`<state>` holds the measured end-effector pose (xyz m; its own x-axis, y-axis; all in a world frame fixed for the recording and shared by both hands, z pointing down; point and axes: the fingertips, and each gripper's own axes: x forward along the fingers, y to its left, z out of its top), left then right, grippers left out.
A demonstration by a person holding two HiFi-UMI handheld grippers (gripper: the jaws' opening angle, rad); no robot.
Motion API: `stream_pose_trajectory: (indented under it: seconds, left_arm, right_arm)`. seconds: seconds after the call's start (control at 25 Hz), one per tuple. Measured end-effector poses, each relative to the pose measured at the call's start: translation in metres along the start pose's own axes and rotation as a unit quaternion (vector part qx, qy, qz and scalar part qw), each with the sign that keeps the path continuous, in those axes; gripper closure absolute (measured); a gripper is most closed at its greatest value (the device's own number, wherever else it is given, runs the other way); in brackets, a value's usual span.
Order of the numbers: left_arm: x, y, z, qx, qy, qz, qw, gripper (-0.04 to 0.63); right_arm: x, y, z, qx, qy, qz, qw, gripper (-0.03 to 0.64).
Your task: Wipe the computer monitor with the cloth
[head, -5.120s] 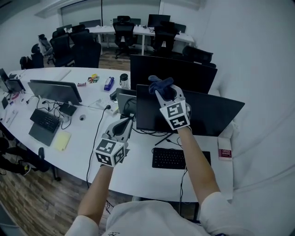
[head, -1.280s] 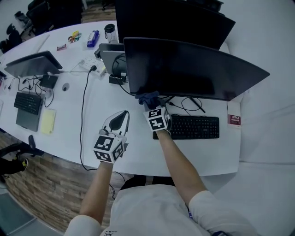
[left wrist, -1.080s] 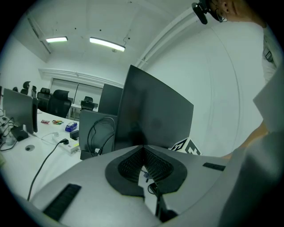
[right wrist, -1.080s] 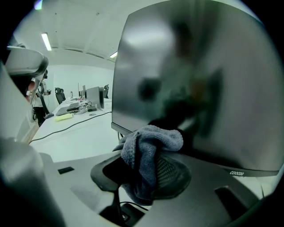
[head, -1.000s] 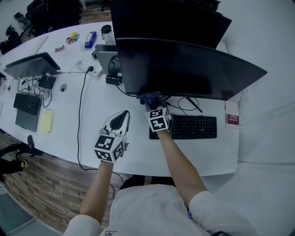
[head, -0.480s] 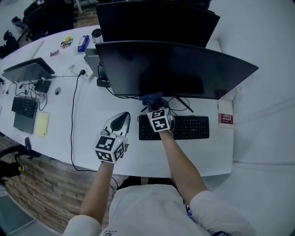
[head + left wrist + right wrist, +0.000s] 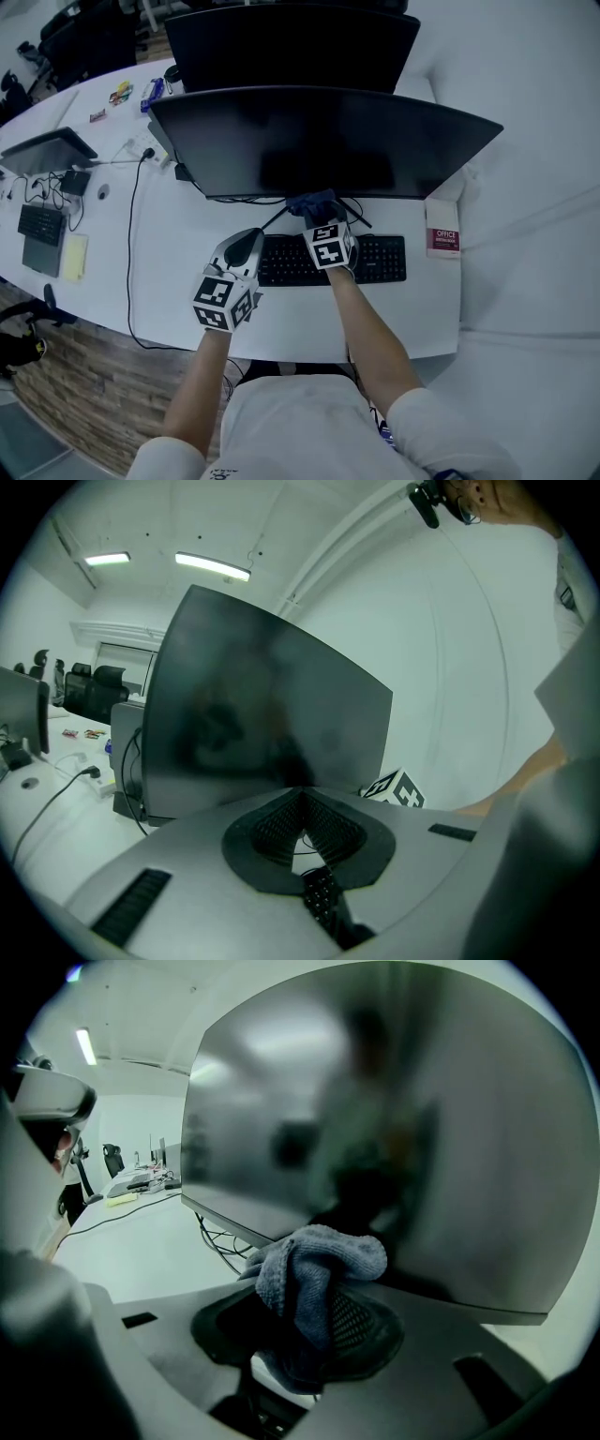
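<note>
A wide black monitor (image 7: 319,141) stands on the white desk (image 7: 169,253), its dark screen filling the right gripper view (image 7: 394,1138) and showing in the left gripper view (image 7: 262,724). My right gripper (image 7: 316,208) is shut on a bunched blue-grey cloth (image 7: 312,201) (image 7: 314,1274) held at the screen's bottom edge near the middle, over the keyboard (image 7: 375,260). My left gripper (image 7: 246,242) hovers shut and holding nothing, above the desk just left of the keyboard; its jaws (image 7: 302,829) meet at the tips.
A second black monitor (image 7: 281,42) stands behind the first. Cables (image 7: 136,234) trail across the desk at the left. A small red-and-white box (image 7: 442,240) lies right of the keyboard. Far left are another monitor (image 7: 47,150), a keyboard (image 7: 36,225) and a yellow pad (image 7: 74,258).
The right gripper with the cloth came down from the monitor's top to its bottom edge and now sits nearer the screen's middle. The left gripper has barely moved.
</note>
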<state>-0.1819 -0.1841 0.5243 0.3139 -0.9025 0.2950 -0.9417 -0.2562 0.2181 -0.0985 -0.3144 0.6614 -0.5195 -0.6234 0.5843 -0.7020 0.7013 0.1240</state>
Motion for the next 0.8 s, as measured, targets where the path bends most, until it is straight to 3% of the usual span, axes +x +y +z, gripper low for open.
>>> stream_pose_trajectory:
  seconds: [0.8]
  left_arm:
    - [0.063, -0.091, -0.001, 0.010, 0.005, -0.026, 0.9996, 0.591]
  right_arm:
    - [-0.039, -0.110, -0.046, 0.023, -0.002, -0.034, 0.999, 0.465]
